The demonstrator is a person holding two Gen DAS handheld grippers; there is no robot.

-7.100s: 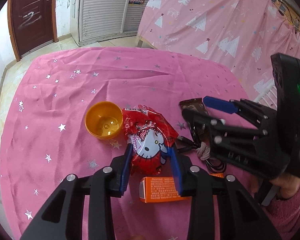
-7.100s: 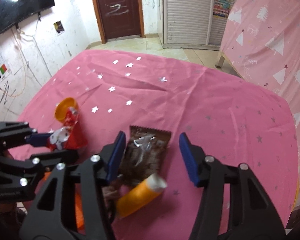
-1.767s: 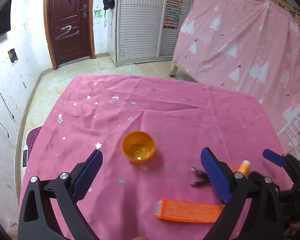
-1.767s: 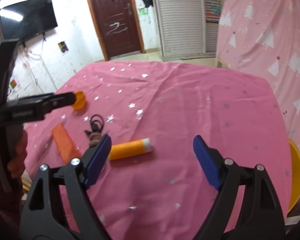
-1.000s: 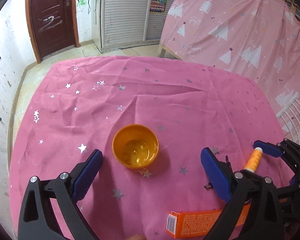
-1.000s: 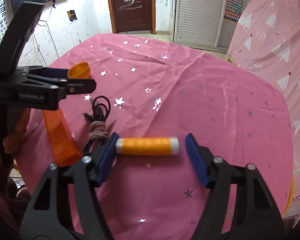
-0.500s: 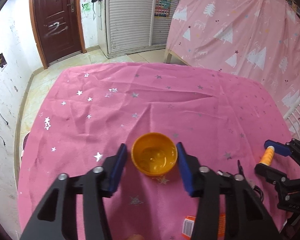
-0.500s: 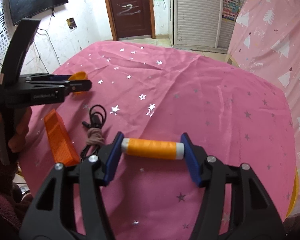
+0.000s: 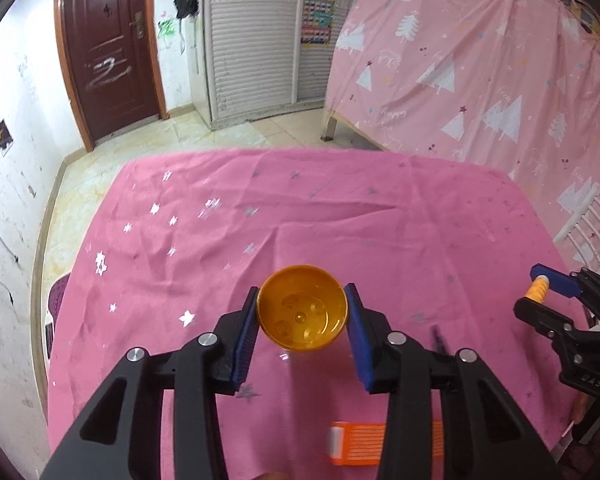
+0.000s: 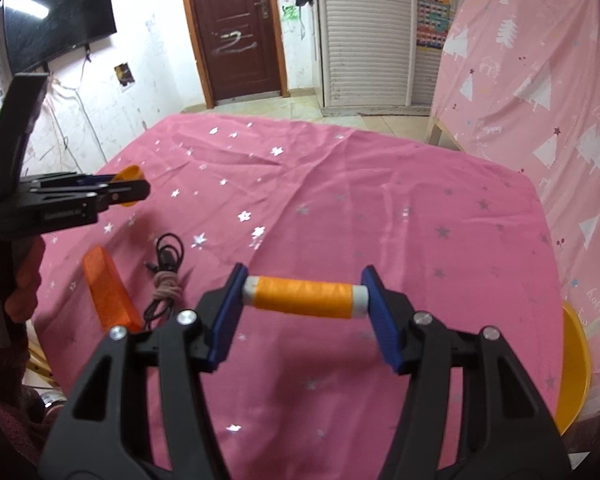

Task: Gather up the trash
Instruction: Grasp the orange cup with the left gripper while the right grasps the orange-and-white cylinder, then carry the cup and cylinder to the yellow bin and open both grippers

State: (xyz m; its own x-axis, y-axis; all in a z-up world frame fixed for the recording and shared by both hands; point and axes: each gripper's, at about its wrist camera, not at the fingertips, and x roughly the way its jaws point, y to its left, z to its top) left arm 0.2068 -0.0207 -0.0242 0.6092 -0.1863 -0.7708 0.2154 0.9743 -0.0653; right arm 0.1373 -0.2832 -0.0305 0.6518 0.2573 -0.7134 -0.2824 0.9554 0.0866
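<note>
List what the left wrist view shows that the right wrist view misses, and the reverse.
Only the left wrist view: the inside of the round orange plastic cup and the white slatted chair.
Only the right wrist view: the black wall-mounted screen and the coiled black cable.
Both: the cup in the left tool, whose jaws are closing on it; the orange thread spool clamped in the right tool; the flat orange box; the pink star-print tablecloth.

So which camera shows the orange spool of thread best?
The right wrist view. There the orange spool of thread lies crosswise, whole and close, its white ends clamped between the right gripper pads. The left wrist view shows only a small part of it at the far right edge, between blue fingertips.
</note>
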